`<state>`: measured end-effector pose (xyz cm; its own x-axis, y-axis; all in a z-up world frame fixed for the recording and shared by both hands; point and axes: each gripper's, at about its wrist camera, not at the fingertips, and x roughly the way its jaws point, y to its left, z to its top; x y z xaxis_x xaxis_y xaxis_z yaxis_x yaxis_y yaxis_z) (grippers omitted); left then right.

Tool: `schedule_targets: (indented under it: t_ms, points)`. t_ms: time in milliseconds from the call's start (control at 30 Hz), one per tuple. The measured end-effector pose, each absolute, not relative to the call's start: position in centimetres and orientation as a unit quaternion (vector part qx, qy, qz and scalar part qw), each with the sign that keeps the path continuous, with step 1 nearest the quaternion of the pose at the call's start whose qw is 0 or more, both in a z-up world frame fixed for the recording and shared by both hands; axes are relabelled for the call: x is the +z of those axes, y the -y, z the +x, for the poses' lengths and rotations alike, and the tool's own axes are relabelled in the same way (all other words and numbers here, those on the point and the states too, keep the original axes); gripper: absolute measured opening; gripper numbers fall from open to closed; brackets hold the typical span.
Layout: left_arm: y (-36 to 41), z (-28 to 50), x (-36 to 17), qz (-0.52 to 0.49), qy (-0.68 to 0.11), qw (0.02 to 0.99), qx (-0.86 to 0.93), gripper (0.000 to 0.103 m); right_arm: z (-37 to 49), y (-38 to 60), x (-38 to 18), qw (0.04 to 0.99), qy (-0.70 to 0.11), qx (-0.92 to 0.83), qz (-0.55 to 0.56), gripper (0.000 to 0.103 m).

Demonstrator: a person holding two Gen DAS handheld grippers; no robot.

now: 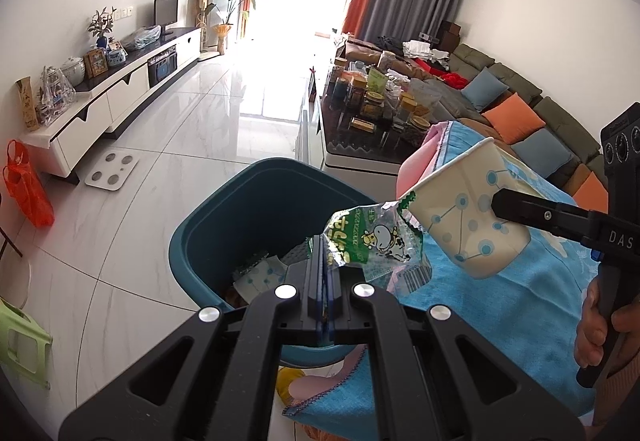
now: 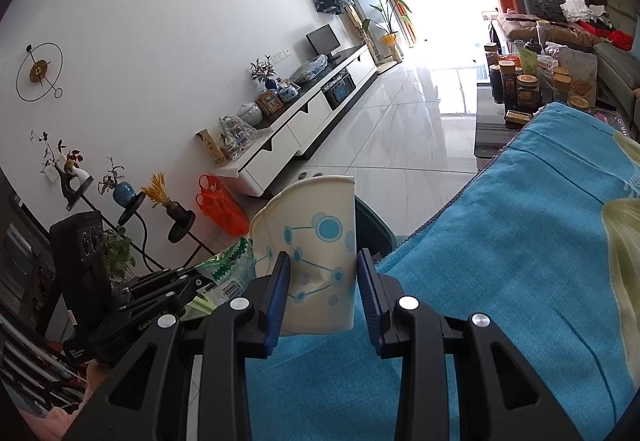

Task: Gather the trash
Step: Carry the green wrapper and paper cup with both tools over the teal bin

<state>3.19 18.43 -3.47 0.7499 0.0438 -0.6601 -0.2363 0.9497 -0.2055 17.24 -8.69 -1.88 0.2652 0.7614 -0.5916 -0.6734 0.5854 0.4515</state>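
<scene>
teal plastic bin (image 1: 256, 201) stands on the floor just beside the blue towel (image 1: 500, 301), with crumpled paper already inside. the left gripper (image 1: 322, 253) is clamped fully shut on a crinkled snack wrapper (image 1: 368, 237), holding it over the bin's mouth. the right gripper (image 2: 322, 273) is partly closed, its pads pressing a squashed paper cup (image 2: 312, 241) held above the towel's edge, near the bin. this looks like the drop-off step: the next move calls for releasing the wrapper, then bringing the cup fully over the opening before letting go.
</scene>
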Motion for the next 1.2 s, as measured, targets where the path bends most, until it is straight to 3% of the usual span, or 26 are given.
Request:
schedule_targets:
  t_ms: [1200]
  points:
    - [-19.8,6.2,-6.8,-0.182,-0.372,0.903,0.116,0.002,19.3,0.8,-4.6,0.782,-0.454,0.426,0.022,0.032]
